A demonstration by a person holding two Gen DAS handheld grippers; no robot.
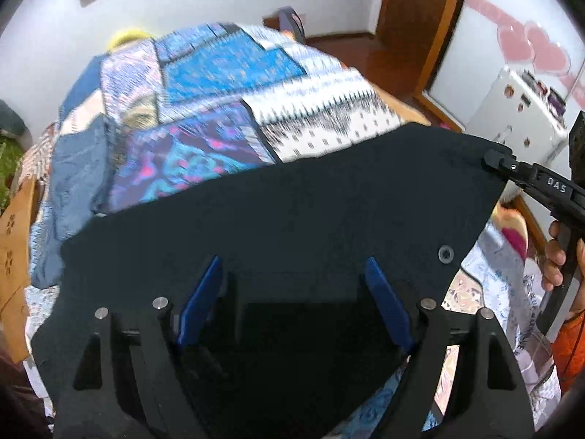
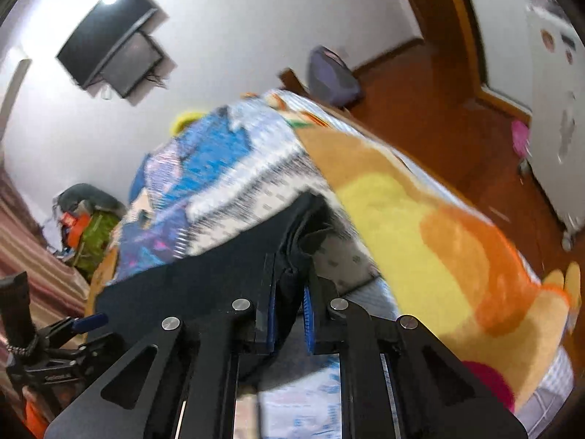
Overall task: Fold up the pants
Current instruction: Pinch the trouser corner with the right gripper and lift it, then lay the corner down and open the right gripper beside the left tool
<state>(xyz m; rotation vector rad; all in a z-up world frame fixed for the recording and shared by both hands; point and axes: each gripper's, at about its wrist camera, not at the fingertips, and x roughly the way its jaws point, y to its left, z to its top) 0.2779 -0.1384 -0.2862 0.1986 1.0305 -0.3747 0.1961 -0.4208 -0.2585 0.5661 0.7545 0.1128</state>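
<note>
Two grippers: right gripper (image 2: 290, 303) clamped on dark pants (image 1: 292, 201) edge; left gripper (image 1: 292, 281) wide, pants between, not gripped

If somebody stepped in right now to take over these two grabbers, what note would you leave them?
Right gripper: shut on a corner of the dark pants, at the waistband end near the button.
Left gripper: open, its blue pads wide apart over the pants, gripping nothing.
Pants lie spread on the patchwork bedspread.
Done: one corner taken.
Left: take a second corner with the left gripper, then fold; no fold is visible yet.
</note>
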